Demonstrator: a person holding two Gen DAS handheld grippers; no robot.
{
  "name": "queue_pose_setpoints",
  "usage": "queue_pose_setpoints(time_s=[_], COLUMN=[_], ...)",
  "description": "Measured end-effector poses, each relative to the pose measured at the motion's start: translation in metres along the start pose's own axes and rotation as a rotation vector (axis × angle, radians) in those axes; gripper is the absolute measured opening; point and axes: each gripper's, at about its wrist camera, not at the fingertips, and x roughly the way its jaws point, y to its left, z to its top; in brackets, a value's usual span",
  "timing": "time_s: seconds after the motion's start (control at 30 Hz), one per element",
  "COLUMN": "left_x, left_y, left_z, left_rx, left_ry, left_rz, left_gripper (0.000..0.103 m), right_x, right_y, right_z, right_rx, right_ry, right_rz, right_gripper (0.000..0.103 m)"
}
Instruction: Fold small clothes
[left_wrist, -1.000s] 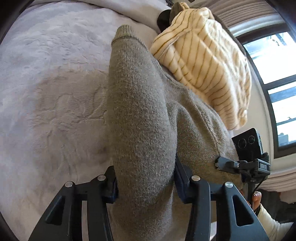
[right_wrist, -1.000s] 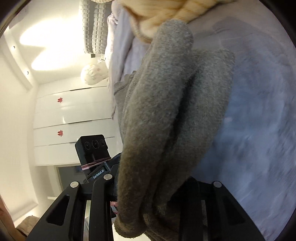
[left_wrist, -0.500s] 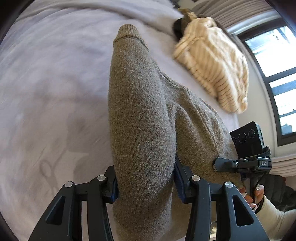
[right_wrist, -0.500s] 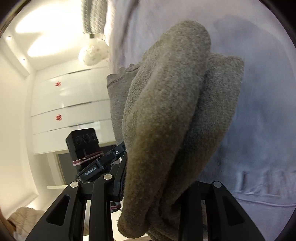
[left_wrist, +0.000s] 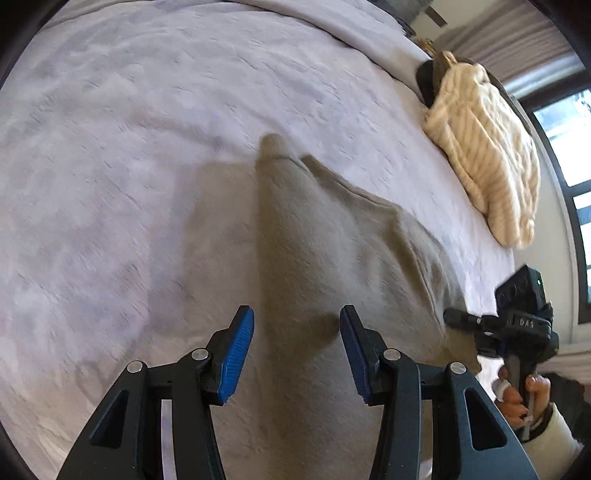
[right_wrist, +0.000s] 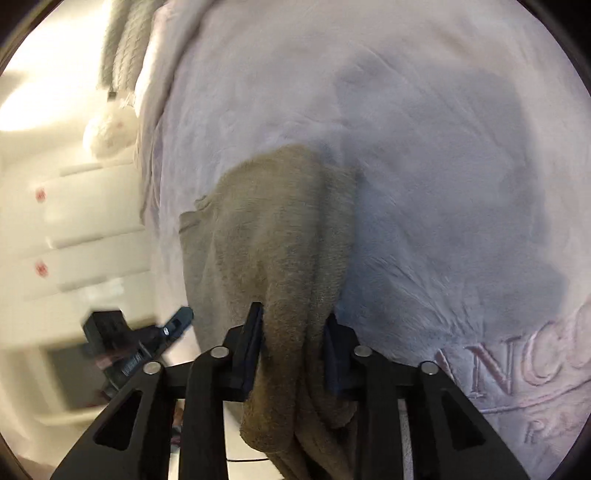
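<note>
A small grey-brown knit sweater (left_wrist: 332, 236) lies spread on the pale lilac blanket (left_wrist: 129, 147), one sleeve pointing away. My left gripper (left_wrist: 295, 350) is open just above the sweater's near edge, its blue pads (left_wrist: 238, 350) clear of the cloth. In the right wrist view my right gripper (right_wrist: 293, 350) is shut on a bunched edge of the sweater (right_wrist: 273, 236), which trails forward onto the blanket. The right gripper also shows at the right edge of the left wrist view (left_wrist: 517, 325).
A cream striped garment (left_wrist: 487, 147) lies piled at the bed's far right edge beside a dark object (left_wrist: 428, 81). A window (left_wrist: 576, 155) is beyond it. White cabinets (right_wrist: 74, 229) and a white round object (right_wrist: 107, 136) stand left of the bed.
My left gripper has opened and let go of the sweater, which has dropped flat onto the blanket. The right gripper still holds its edge, now lower over the bed.
</note>
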Motion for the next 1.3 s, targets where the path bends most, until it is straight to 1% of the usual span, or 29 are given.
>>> queue_pose_setpoints(time_s=[0.07, 0.1, 0.13, 0.17, 0.2, 0.23, 0.27, 0.3, 0.33, 0.37, 0.4, 0.43, 0.47, 0.57, 0.63, 0.67, 0.7, 0.77, 0.87, 1.0, 1.1, 1.2, 1.3], left_x=[0.003, 0.004, 0.008, 0.011, 0.014, 0.016, 0.02, 0.027, 0.031, 0.034, 0.037, 0.037, 0.036, 0.027, 0.018, 0.012, 0.007, 0.0, -0.009, -0.012, -0.006, -0.005, -0.004], left_y=[0.005, 0.004, -0.005, -0.01, -0.015, -0.017, -0.021, -0.025, -0.028, -0.029, -0.028, -0.025, -0.022, -0.015, -0.016, -0.019, -0.02, -0.023, -0.028, -0.03, -0.031, -0.032, -0.031], left_z=[0.002, 0.002, 0.002, 0.001, -0.002, -0.005, -0.007, -0.01, -0.012, -0.014, -0.016, -0.016, -0.017, -0.019, -0.024, -0.027, -0.03, -0.037, -0.046, -0.061, -0.073, -0.085, -0.096], left_rx=[-0.003, 0.005, 0.016, 0.03, 0.047, 0.056, 0.062, 0.072, 0.088, 0.107, 0.112, 0.097, 0.076, 0.036, 0.049, 0.064, 0.077, 0.101, 0.13, 0.141, 0.138, 0.136, 0.132], left_ry=[0.001, 0.003, 0.003, 0.007, 0.015, 0.022, 0.03, 0.043, 0.043, 0.04, 0.043, 0.045, 0.045, 0.046, 0.036, 0.03, 0.027, 0.029, 0.046, 0.084, 0.128, 0.13, 0.151], left_rz=[0.021, 0.032, 0.034, 0.036, 0.04, 0.046, 0.06, 0.091, 0.105, 0.112, 0.125, 0.125, 0.121, 0.12, 0.153, 0.178, 0.193, 0.213, 0.22, 0.215, 0.219, 0.23, 0.241], left_gripper=[0.049, 0.049, 0.049, 0.049, 0.049, 0.053, 0.065, 0.07, 0.073, 0.073, 0.074, 0.078, 0.081, 0.081, 0.081, 0.081, 0.081, 0.081, 0.081, 0.081, 0.081, 0.081, 0.081], right_x=[-0.007, -0.007, -0.004, 0.0, 0.007, 0.011, 0.015, 0.017, 0.016, 0.012, 0.007, 0.005, 0.002, -0.006, -0.011, -0.016, -0.023, -0.04, -0.051, -0.066, -0.062, -0.053, -0.043], right_y=[0.039, 0.061, 0.07, 0.073, 0.066, 0.053, 0.039, 0.033, 0.023, 0.018, 0.014, 0.015, 0.016, 0.017, 0.015, 0.015, 0.015, 0.019, 0.017, 0.024, 0.037, 0.048, 0.059], right_z=[-0.01, -0.016, -0.014, -0.016, -0.013, -0.007, -0.001, 0.006, 0.007, 0.009, 0.01, 0.01, 0.008, 0.005, -0.001, -0.009, -0.014, -0.025, -0.037, -0.06, -0.074, -0.087, -0.099], right_rx=[-0.192, -0.291, -0.343, -0.377, -0.379, -0.347, -0.287, -0.237, -0.171, -0.138, -0.12, -0.125, -0.132, -0.123, -0.098, -0.089, -0.082, -0.075, -0.069, -0.096, -0.124, -0.152, -0.193], right_ry=[-0.041, -0.062, -0.073, -0.072, -0.067, -0.061, -0.052, -0.052, -0.057, -0.06, -0.065, -0.069, -0.072, -0.081, -0.096, -0.106, -0.115, -0.123, -0.117, -0.095, -0.066, -0.03, 0.013], right_rz=[-0.11, -0.18, -0.234, -0.287, -0.344, -0.369, -0.35, -0.316, -0.26, -0.235, -0.229, -0.24, -0.253, -0.296, -0.318, -0.327, -0.334, -0.335, -0.31, -0.279, -0.27, -0.267, -0.276], right_gripper=[0.029, 0.029, 0.029, 0.029, 0.029, 0.03, 0.031, 0.031, 0.031, 0.031, 0.031, 0.031, 0.031, 0.031, 0.031, 0.031, 0.029, 0.018, 0.018, 0.018, 0.018, 0.018, 0.018])
